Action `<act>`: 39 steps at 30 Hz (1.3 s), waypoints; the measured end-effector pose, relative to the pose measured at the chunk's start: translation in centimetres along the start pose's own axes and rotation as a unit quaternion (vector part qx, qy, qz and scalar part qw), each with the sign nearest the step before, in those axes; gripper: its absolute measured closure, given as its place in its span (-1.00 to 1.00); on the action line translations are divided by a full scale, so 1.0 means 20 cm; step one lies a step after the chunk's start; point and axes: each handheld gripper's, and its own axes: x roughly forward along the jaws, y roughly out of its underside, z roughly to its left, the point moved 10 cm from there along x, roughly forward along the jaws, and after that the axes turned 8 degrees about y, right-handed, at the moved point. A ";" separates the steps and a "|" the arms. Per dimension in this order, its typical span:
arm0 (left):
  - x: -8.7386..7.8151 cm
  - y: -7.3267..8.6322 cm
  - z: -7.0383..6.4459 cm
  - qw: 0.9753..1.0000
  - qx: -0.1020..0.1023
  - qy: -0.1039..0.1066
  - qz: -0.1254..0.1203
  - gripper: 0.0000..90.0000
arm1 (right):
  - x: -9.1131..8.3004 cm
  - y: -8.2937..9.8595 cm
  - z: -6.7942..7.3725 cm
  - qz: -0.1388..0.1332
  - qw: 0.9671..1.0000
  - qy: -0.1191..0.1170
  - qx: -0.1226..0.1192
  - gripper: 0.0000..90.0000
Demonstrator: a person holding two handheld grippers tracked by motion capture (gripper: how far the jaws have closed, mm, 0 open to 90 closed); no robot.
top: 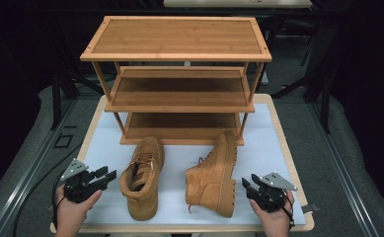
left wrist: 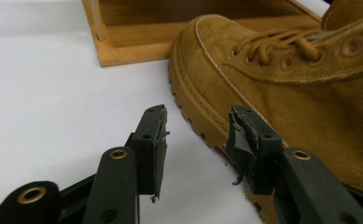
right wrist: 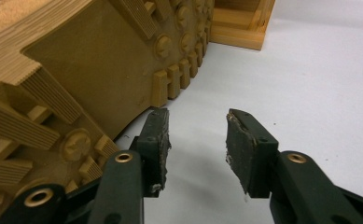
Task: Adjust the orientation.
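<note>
Two tan boots lie in front of the wooden rack [top: 179,106]: the upright boot [top: 142,177] nearer its left leg, the tipped boot [top: 214,173] on its side nearer the right. The left gripper [top: 105,176] and right gripper [top: 247,183] flank them, jaws spread and empty; this looks like the approach, and next each must close on a boot

A white-topped table [top: 278,148] carries a three-tier wooden shoe rack [top: 177,79] at its back. Before it, one tan boot [top: 142,177] stands upright; another [top: 214,175] lies on its side.
</note>
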 end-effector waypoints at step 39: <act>-0.10 -0.28 -0.35 0.996 -0.031 0.078 0.012 0.22 | 0.00 0.03 -0.08 0.004 0.999 0.012 0.045 0.18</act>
